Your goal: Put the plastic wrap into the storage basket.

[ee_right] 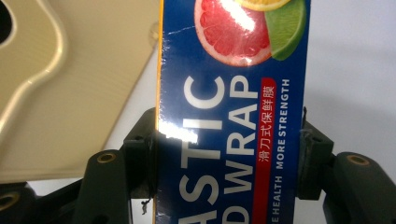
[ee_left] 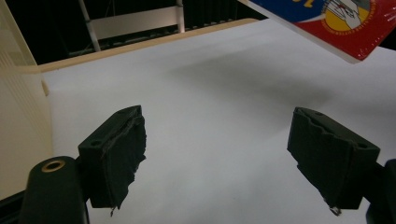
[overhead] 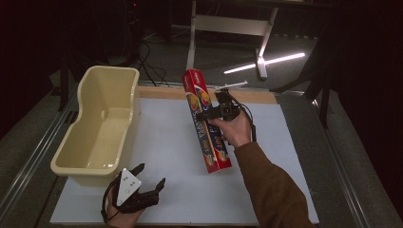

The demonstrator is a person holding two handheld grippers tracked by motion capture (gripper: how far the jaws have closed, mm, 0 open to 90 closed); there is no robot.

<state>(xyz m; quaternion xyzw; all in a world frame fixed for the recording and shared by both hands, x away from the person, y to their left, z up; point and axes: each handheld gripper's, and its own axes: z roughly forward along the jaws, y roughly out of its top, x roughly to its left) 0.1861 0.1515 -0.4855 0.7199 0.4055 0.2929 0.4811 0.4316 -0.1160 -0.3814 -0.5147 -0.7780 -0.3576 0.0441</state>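
Nearest to the camera in the high view is the left gripper (overhead: 151, 184), which rests at the near edge of the white table (overhead: 161, 142), just in front of the cream tub (overhead: 102, 124). Its two black jaws stand wide apart with nothing between them; in the left gripper view there is bare white surface between the pads (ee_left: 116, 154), and one corner of the box shows at the top right of that view.

Farther away, the right gripper (overhead: 203, 115) is clamped on a long box of plastic wrap (overhead: 206, 118). In the right gripper view the jaws press on both long sides of the box (ee_right: 233, 130), so the opening is as wide as the box itself. The printed face with a grapefruit and lime picture is turned to that camera.

The box is held tilted above the middle of the table, to the right of the tub and apart from it. Its far end points toward the back edge, and its near end is toward the person's brown sleeve (overhead: 273, 190).
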